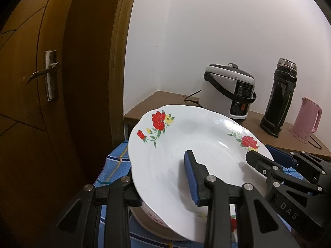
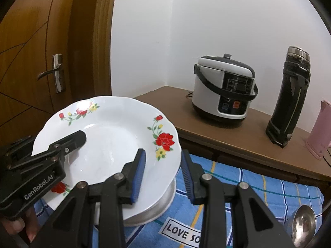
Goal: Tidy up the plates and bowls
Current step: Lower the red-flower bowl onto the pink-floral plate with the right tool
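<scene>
Tools (image 1: pixel 163 177) (image 2: pixel 162 174) grip plate (image 1: pixel 186 144) rim.

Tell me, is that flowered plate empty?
Empty: the plate shows only bare white inside, with no food.

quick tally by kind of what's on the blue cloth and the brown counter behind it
plates: 1, flowered plate
bowls: 1, white bowl under it
spoons: 1, metal ladle
appliances: 2, rice cooker, pink kettle
flasks: 1, black thermos
total: 6
</scene>
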### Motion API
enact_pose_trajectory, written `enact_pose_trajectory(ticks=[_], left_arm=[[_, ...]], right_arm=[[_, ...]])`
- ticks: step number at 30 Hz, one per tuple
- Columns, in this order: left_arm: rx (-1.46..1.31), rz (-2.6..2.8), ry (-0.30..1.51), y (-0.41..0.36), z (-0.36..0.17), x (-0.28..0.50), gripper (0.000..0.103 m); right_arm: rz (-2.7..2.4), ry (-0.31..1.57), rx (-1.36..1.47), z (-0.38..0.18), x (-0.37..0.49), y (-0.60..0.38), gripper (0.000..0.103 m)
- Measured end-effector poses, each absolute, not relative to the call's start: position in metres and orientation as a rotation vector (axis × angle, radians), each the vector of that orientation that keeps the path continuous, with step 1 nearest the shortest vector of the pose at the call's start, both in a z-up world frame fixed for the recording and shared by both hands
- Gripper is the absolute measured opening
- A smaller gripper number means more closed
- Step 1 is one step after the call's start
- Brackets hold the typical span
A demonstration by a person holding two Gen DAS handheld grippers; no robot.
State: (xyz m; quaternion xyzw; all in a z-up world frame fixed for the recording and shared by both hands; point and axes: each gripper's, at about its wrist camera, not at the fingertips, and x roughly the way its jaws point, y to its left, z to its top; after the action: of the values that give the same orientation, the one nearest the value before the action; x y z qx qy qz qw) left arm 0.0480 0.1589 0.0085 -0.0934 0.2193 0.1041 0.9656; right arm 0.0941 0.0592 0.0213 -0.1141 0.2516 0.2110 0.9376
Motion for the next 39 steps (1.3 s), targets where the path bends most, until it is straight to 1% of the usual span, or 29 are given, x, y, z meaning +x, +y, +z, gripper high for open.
enact_pose_trajectory(ticks=[39], left_arm=[[-0.207,0.224,0.476,0.178,-0.021,0.077,0.036]], right_arm=[[0.422,0.564,-0.231,-0.015,0.133,0.076,0.035]])
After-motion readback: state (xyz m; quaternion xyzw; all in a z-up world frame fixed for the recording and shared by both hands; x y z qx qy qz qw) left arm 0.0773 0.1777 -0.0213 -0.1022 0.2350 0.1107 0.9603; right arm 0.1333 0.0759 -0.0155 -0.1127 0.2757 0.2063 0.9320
